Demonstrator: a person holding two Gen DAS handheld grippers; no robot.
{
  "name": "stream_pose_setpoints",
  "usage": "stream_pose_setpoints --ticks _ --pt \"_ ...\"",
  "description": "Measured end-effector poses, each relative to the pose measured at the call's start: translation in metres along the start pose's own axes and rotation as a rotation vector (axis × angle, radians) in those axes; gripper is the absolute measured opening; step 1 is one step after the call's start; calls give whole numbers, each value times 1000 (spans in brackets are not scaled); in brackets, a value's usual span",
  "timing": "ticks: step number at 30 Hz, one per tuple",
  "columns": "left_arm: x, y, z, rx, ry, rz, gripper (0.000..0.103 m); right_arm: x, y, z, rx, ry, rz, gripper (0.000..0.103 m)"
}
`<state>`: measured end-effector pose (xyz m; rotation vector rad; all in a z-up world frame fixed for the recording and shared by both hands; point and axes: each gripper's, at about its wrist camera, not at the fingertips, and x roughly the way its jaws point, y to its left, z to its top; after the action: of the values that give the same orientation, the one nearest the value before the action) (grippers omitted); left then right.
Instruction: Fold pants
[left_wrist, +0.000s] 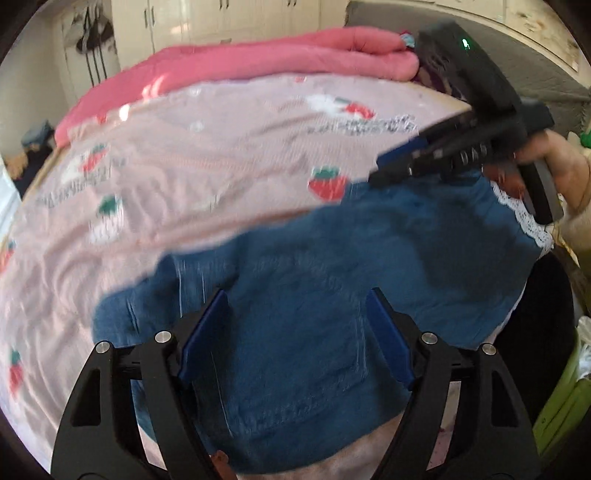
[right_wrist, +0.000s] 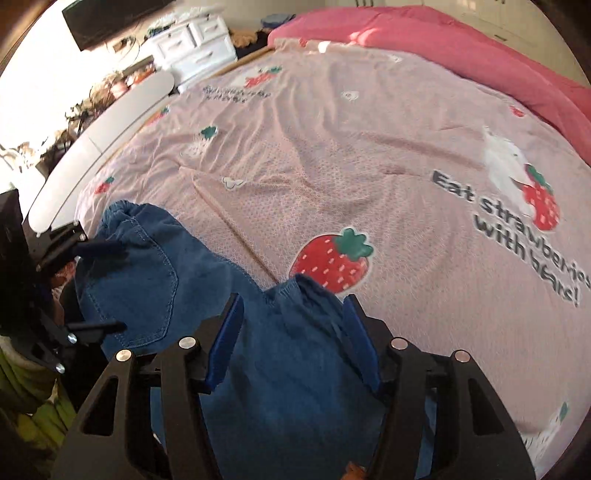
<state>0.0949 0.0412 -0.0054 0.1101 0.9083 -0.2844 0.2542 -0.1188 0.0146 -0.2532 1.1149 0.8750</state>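
Note:
Blue denim pants (left_wrist: 325, 280) lie spread on a pink strawberry bedsheet (left_wrist: 207, 155), near the bed's front edge. My left gripper (left_wrist: 295, 306) is open, its blue pads on either side of the denim just above it. My right gripper (right_wrist: 291, 310) is open over the other end of the pants (right_wrist: 280, 369), near a raised fold. The right gripper also shows in the left wrist view (left_wrist: 384, 166) at the pants' far edge. The left gripper shows in the right wrist view (right_wrist: 107, 284), open by the back pocket (right_wrist: 136, 295).
A folded pink blanket (left_wrist: 258, 59) lies along the far side of the bed. White drawers (right_wrist: 195, 40) and a white rail (right_wrist: 110, 122) stand beyond the bed's left edge. A green object (left_wrist: 561, 406) sits off the bed at right.

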Motion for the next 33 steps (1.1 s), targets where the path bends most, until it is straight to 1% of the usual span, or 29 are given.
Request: stream_pose_setpoints --ticks 2,4,7,9,10,11,13,15,18,20,21,23,25,26,28,29,30,31,32,33 --pt "-1 4 -10 -15 9 -5 69 11 0 5 -7 37 0 48" --pt "-2 7 -18 -26 12 -10 69 19 0 8 -8 67 5 38" --pt "-1 11 -27 -36 17 -19 69 30 2 9 -8 102 30 10" --pt "-1 12 -29 -38 11 -21 69 34 1 11 21 91 28 6" --pt "-2 14 -30 -43 8 -26 69 33 -1 13 33 72 6 5" --pt "-1 15 -30 -49 7 -29 69 29 -5 16 49 34 -20 5" --pt "-1 18 -31 -60 5 -37 69 25 -14 22 87 2 -11 5" --pt "-1 18 -31 -61 4 -37 69 28 -20 25 99 -15 -10 5" --pt "1 19 -32 -60 5 -38 69 49 -29 24 112 6 -18 5" --pt "0 19 -32 -61 6 -41 69 55 -44 20 169 8 25 5" --pt "0 19 -32 -62 6 -41 69 51 -48 18 182 -2 27 5" --pt "1 20 -32 -64 8 -39 69 34 -57 13 187 -37 -27 5" --pt "1 20 -32 -65 8 -37 69 5 -69 4 217 -88 -18 6" --pt "1 19 -32 -64 7 -33 69 -16 -75 -5 229 -126 -27 6" --pt "-4 16 -30 -67 -1 -32 69 -46 -79 -22 225 -169 -65 7" --pt "-8 14 -28 -70 -11 -36 70 -64 -82 -35 222 -188 -90 9" --pt "-13 12 -26 -70 -24 -41 73 -78 -84 -47 216 -199 -119 20" --pt "-18 10 -23 -69 -35 -45 74 -89 -85 -58 211 -208 -151 38" --pt "-25 6 -19 -60 -56 -55 75 -102 -89 -73 207 -214 -199 46" --pt "-29 1 -15 -51 -69 -62 76 -111 -92 -84 207 -213 -233 50"
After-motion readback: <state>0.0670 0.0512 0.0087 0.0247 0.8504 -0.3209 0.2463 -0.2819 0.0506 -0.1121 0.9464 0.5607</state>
